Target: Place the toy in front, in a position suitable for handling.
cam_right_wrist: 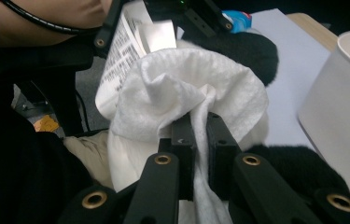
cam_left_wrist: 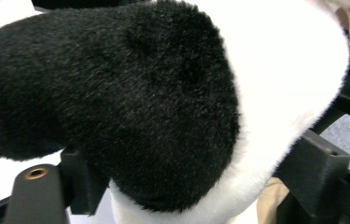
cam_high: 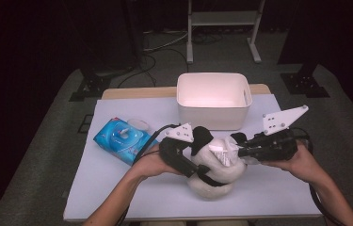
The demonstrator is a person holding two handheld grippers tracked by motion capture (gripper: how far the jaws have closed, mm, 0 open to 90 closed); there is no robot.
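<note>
A: What is the right gripper [cam_right_wrist: 199,135] doing?

B: Its two black jaws are pressed nearly together on a white wet wipe [cam_right_wrist: 186,88]. A fold of the wipe runs down between the pads, and the rest bunches up just beyond the tips. In the high view the same gripper [cam_high: 238,147] comes in from the right, with the wipe [cam_high: 222,153] at its tip lying against the toy.

A: Which toy?

B: A plush panda [cam_high: 212,174], white with black patches. It sits on the table [cam_high: 117,188] between the two grippers, right in front of the right one's tips. In the right gripper view a black furry part [cam_right_wrist: 252,51] lies just past the wipe, and a printed paper tag [cam_right_wrist: 121,51] stands beside it.

A: And the left gripper [cam_high: 201,172]?

B: It holds the panda. In the left gripper view a black, rounded part of the plush [cam_left_wrist: 116,102] fills the gap between the jaws, with white fur [cam_left_wrist: 284,79] to its right. The jaws stand wide apart, one on each side of the plush and pressed against it.

A: Anything else near them?

B: A white bin [cam_high: 213,99] stands just beyond both grippers. A blue pack of wet wipes [cam_high: 123,139] lies to the left of the left gripper, close to it.
</note>
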